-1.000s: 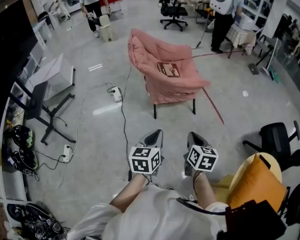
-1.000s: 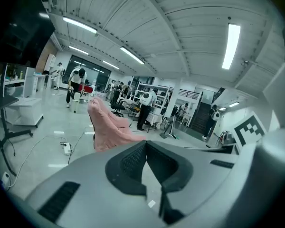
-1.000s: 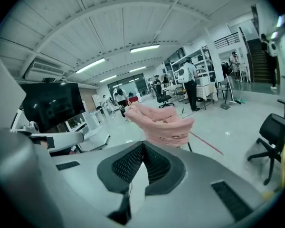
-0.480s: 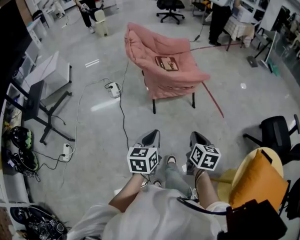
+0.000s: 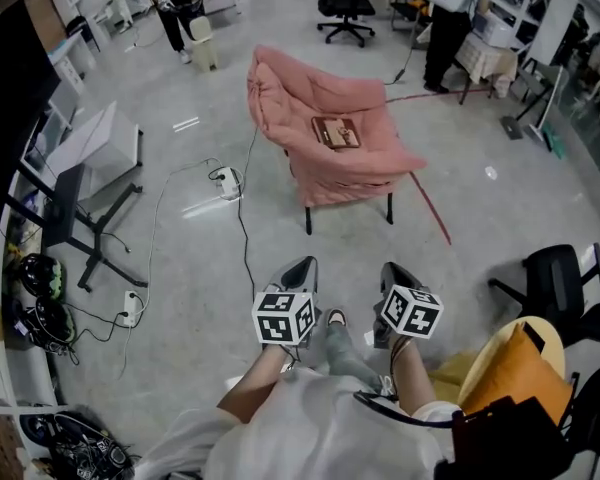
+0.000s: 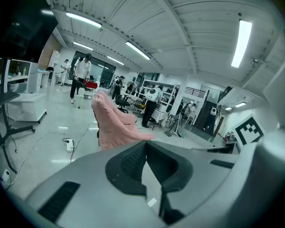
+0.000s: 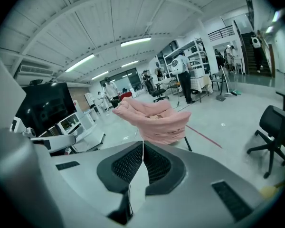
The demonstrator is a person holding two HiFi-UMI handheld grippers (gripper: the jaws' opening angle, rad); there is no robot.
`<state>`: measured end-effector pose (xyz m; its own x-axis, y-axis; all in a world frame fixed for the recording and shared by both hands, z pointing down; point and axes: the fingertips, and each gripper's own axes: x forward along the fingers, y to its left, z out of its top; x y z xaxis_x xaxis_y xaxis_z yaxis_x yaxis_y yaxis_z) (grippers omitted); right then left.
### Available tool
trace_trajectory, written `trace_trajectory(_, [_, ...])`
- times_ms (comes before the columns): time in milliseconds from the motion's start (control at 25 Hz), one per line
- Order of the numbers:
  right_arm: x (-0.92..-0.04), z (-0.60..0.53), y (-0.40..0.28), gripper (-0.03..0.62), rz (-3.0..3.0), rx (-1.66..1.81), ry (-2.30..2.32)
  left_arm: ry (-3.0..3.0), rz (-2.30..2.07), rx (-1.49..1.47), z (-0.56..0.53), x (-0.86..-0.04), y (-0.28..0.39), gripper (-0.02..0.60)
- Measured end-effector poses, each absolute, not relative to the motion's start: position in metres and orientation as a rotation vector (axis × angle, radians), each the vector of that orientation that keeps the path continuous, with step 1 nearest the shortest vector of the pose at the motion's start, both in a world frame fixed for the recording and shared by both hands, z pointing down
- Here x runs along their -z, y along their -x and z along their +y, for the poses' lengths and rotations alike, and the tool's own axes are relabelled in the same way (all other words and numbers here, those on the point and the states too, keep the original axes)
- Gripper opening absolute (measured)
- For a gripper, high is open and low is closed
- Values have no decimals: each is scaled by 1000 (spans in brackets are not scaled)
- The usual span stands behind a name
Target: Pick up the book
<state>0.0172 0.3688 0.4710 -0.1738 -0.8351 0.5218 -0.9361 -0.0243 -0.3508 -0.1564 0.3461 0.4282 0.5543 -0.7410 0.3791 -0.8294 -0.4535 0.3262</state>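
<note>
Both the left gripper (image 5: pixel 302 271) and right gripper (image 5: pixel 396 276) were closed, empty, well short of the chair (image 5: pixel 352 175). The book (image 5: pixel 336 133) lay untouched on it.

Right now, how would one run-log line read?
book: on pink chair, untouched | left gripper: jaws shut, empty | right gripper: jaws shut, empty

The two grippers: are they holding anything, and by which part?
Nothing is held. The left gripper and right gripper are shut and empty; the book lies apart on the pink-covered chair.
</note>
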Motion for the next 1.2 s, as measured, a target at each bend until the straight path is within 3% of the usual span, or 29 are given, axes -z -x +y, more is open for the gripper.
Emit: trace_trajectory(1200, [-488, 153, -134, 31, -2086, -1107, -1863, -2248, -1371, -329, 138, -429, 65, 8])
